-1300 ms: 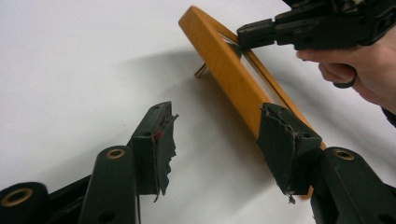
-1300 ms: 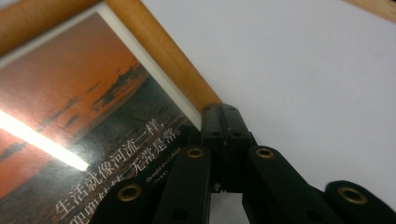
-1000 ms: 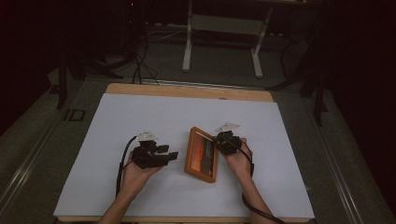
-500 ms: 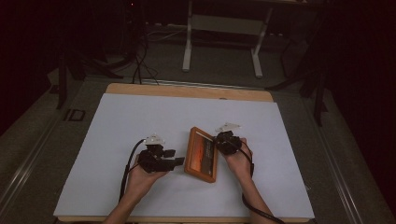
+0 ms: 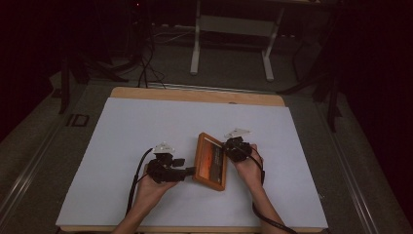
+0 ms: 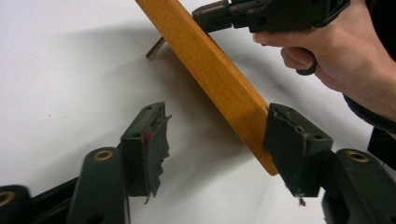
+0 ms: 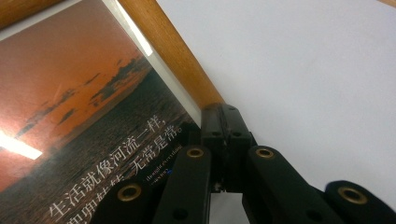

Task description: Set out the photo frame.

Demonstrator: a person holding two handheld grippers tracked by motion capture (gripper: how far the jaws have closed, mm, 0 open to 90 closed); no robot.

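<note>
While right jaws clamp the sunset photo frame [image 7: 84, 116] captioned 生活就像河流一样, left jaws open.

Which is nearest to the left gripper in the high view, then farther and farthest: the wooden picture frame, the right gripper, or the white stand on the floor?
From the left gripper:
1. Wooden picture frame, right beside its jaws.
2. Right gripper, at the frame's far edge.
3. White stand, on the floor beyond the table.

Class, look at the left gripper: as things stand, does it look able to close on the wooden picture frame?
Probably yes. The left gripper has just been opening its jaws, and the picture frame has its lower corner against one pad with bare table behind. The right gripper holds the frame's far edge, clear of the way.
</note>
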